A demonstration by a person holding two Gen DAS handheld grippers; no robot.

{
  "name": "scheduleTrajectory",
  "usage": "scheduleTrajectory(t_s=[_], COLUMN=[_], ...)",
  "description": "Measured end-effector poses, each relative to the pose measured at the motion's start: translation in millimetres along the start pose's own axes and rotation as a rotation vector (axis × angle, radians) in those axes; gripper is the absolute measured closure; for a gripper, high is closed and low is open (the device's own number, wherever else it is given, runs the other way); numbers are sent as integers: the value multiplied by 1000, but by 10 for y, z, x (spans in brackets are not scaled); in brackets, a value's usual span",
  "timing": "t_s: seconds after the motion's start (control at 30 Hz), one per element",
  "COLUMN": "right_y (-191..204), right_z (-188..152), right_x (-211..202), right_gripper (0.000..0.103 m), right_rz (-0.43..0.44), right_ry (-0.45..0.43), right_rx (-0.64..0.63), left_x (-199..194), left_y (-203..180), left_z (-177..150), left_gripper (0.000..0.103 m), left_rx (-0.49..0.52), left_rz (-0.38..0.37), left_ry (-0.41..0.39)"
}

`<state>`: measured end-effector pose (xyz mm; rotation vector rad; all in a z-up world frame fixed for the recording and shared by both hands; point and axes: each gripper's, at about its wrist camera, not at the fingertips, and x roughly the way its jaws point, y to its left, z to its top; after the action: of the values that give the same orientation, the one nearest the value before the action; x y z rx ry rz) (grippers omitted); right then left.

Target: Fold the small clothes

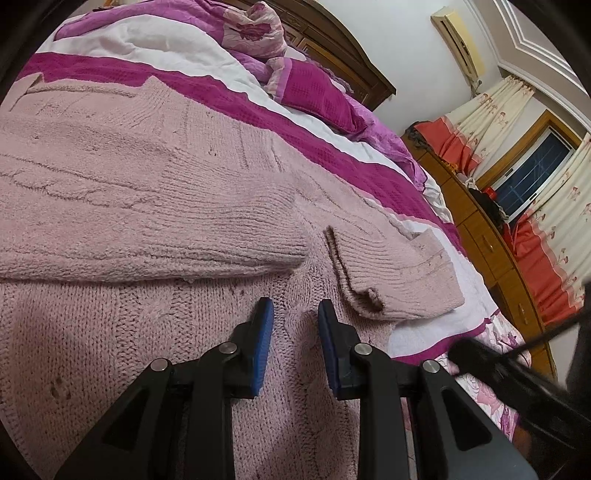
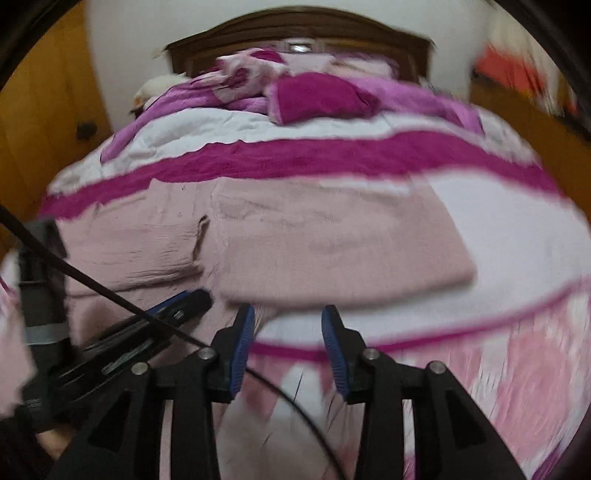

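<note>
A pale pink knitted sweater [image 1: 147, 177] lies flat on the bed, with one sleeve [image 1: 184, 240] folded across its body. The other sleeve's cuff [image 1: 391, 273] rests near the right edge. My left gripper [image 1: 295, 310] sits low over the sweater's lower part. Its blue pads [image 1: 264, 332] stand a little apart, and only flat knit shows between them. In the blurred right wrist view the sweater [image 2: 332, 240] has its right side folded in. My right gripper [image 2: 288, 317] hovers open just below that edge, over the bedspread, holding nothing. The left gripper [image 2: 181, 304] lies to its left on the knit.
The bedspread [image 2: 295, 155] is magenta, white and floral. Pillows [image 1: 317, 92] are piled by the dark headboard [image 2: 295, 33]. A wooden dresser [image 1: 491, 251] and curtains [image 1: 546, 221] stand beyond the bed's right side. A black cable [image 2: 110, 295] crosses in front of the right gripper.
</note>
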<state>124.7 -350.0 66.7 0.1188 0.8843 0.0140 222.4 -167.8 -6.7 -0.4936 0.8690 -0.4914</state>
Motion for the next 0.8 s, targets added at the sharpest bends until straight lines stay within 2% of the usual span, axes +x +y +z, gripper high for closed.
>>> scheduleTrajectory(t_s=[0.03, 0.1, 0.2, 0.37, 0.67, 0.8], right_y=[-57, -135, -162, -231, -388, -437], right_z=[-66, -178, -283, -338, -249, -247], right_x=[-55, -97, -93, -61, 171, 178], right_gripper=[56, 55, 55, 55, 55, 55], right_rz=[-4, -46, -112, -36, -74, -48], right_ry=[8, 30, 37, 4, 23, 13], right_rx=[59, 134, 154, 149, 106, 115], left_x=[5, 10, 13, 20, 11, 7], left_y=[-3, -10, -14, -48, -100, -159], left_z=[0, 0, -6, -6, 6, 18], left_gripper=[100, 100, 100, 100, 94, 90], left_rx=[3, 7, 10, 15, 35, 48], left_rz=[4, 11, 16, 29, 26, 42], left_ry=[0, 1, 2, 5, 0, 0])
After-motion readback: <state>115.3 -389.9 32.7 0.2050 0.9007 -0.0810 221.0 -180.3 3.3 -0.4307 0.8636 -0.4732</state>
